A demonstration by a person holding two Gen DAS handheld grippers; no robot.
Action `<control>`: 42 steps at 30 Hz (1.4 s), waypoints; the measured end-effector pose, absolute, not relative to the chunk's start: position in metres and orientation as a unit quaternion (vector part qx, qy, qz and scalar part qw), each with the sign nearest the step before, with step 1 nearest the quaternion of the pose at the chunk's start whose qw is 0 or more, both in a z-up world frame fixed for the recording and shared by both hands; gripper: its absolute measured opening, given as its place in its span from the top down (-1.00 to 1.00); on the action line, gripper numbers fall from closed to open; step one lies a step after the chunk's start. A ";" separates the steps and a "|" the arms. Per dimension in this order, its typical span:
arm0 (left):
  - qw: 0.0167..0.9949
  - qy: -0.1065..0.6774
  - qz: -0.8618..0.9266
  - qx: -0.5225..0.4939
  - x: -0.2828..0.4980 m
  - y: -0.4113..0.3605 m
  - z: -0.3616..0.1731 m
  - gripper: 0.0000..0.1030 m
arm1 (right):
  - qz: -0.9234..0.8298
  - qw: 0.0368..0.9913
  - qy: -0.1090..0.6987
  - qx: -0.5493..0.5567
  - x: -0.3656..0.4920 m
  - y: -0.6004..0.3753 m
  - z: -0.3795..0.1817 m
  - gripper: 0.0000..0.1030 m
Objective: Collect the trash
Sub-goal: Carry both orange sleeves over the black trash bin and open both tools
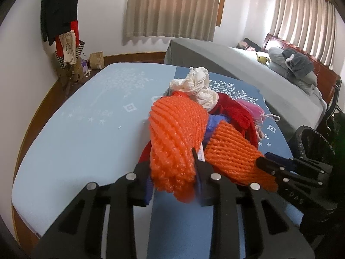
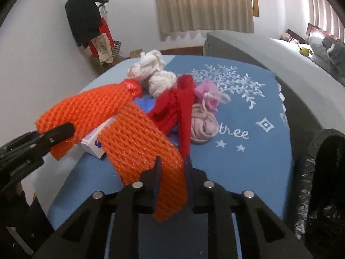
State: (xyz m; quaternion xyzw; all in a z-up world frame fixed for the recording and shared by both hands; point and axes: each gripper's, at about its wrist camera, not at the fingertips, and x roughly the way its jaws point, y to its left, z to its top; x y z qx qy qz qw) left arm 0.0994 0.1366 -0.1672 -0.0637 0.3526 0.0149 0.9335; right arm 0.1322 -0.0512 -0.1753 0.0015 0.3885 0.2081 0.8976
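Note:
Two orange foam nets lie in a trash pile on the blue tablecloth point(image 2: 248, 164). My left gripper point(image 1: 170, 161) is shut on the bigger net point(image 1: 174, 129), its pads pressing into the near end. The same gripper point(image 2: 62, 132) shows at the left of the right wrist view, holding that net point(image 2: 86, 110). My right gripper point(image 2: 172, 164) is shut on the second net point(image 2: 140, 142), which bends over its fingers. In the left wrist view, that gripper point(image 1: 265, 164) grips the net point(image 1: 235, 153) from the right. Behind lie crumpled white plastic point(image 2: 151, 73), red cloth point(image 2: 179, 105), a pink pouch point(image 2: 207, 92) and a small white box point(image 2: 94, 144).
A black bin with a bag liner point(image 2: 323, 172) stands right of the table, also seen in the left wrist view point(image 1: 312, 144). A grey bed point(image 1: 237, 64) lies behind it. A coat rack with clothes point(image 1: 60, 17) stands at the far left wall.

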 end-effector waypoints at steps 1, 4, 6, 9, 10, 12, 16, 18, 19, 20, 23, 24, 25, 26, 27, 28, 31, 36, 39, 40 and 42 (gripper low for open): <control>0.934 0.352 0.015 -0.064 0.099 0.136 -0.166 0.45 | 0.210 0.899 0.385 0.006 0.131 -0.054 -0.171 0.68; 0.936 0.344 0.016 -0.065 0.095 0.133 -0.160 0.46 | 0.210 0.905 0.370 0.013 0.125 -0.061 -0.157 0.70; 0.939 0.338 0.013 -0.065 0.093 0.131 -0.154 0.47 | 0.209 0.910 0.359 0.015 0.121 -0.067 -0.148 0.70; 0.943 0.328 0.009 -0.063 0.089 0.126 -0.145 0.47 | 0.202 0.916 0.345 0.026 0.118 -0.079 -0.133 0.70; 0.944 0.323 0.007 -0.063 0.087 0.123 -0.140 0.47 | 0.199 0.919 0.340 0.031 0.117 -0.084 -0.128 0.70; 0.947 0.316 0.003 -0.062 0.086 0.119 -0.133 0.47 | 0.188 0.925 0.329 0.040 0.113 -0.097 -0.117 0.70; 0.953 0.299 -0.014 -0.054 0.081 0.100 -0.116 0.47 | 0.165 0.934 0.312 0.054 0.106 -0.124 -0.100 0.70; 0.954 0.295 -0.026 -0.051 0.081 0.090 -0.110 0.47 | 0.149 0.939 0.303 0.062 0.101 -0.140 -0.092 0.70; 0.954 0.293 -0.031 -0.050 0.081 0.085 -0.109 0.47 | 0.143 0.941 0.301 0.064 0.099 -0.145 -0.090 0.70; 0.954 0.292 -0.038 -0.049 0.081 0.079 -0.107 0.47 | 0.135 0.943 0.298 0.067 0.097 -0.153 -0.087 0.70; 0.955 0.288 -0.062 -0.043 0.082 0.058 -0.102 0.47 | 0.109 0.947 0.293 0.072 0.089 -0.176 -0.082 0.70; 0.954 0.288 -0.070 -0.040 0.082 0.051 -0.102 0.47 | 0.099 0.948 0.292 0.074 0.087 -0.184 -0.081 0.70; 0.954 0.287 -0.080 -0.037 0.082 0.042 -0.101 0.47 | 0.092 0.949 0.291 0.076 0.084 -0.189 -0.081 0.70; 0.954 0.286 -0.090 -0.034 0.083 0.033 -0.100 0.47 | 0.081 0.950 0.291 0.079 0.081 -0.198 -0.080 0.70; 0.953 0.285 -0.097 -0.032 0.083 0.026 -0.100 0.47 | 0.069 0.950 0.292 0.081 0.078 -0.208 -0.080 0.70; 0.952 0.285 -0.110 -0.030 0.085 0.015 -0.100 0.47 | 0.059 0.951 0.292 0.083 0.076 -0.216 -0.081 0.70; 0.948 0.288 -0.136 -0.029 0.086 -0.007 -0.104 0.47 | 0.030 0.952 0.292 0.090 0.068 -0.239 -0.083 0.70; 0.937 0.291 -0.190 -0.016 0.091 -0.057 -0.110 0.47 | -0.014 0.951 0.293 0.099 0.055 -0.273 -0.087 0.70; 0.930 0.296 -0.218 -0.006 0.095 -0.088 -0.117 0.47 | -0.043 0.948 0.296 0.105 0.045 -0.293 -0.091 0.70; 0.928 0.298 -0.225 -0.004 0.096 -0.094 -0.119 0.47 | -0.053 0.947 0.298 0.107 0.042 -0.300 -0.093 0.70; 0.923 0.302 -0.239 0.004 0.100 -0.113 -0.124 0.47 | -0.069 0.945 0.301 0.109 0.038 -0.313 -0.098 0.70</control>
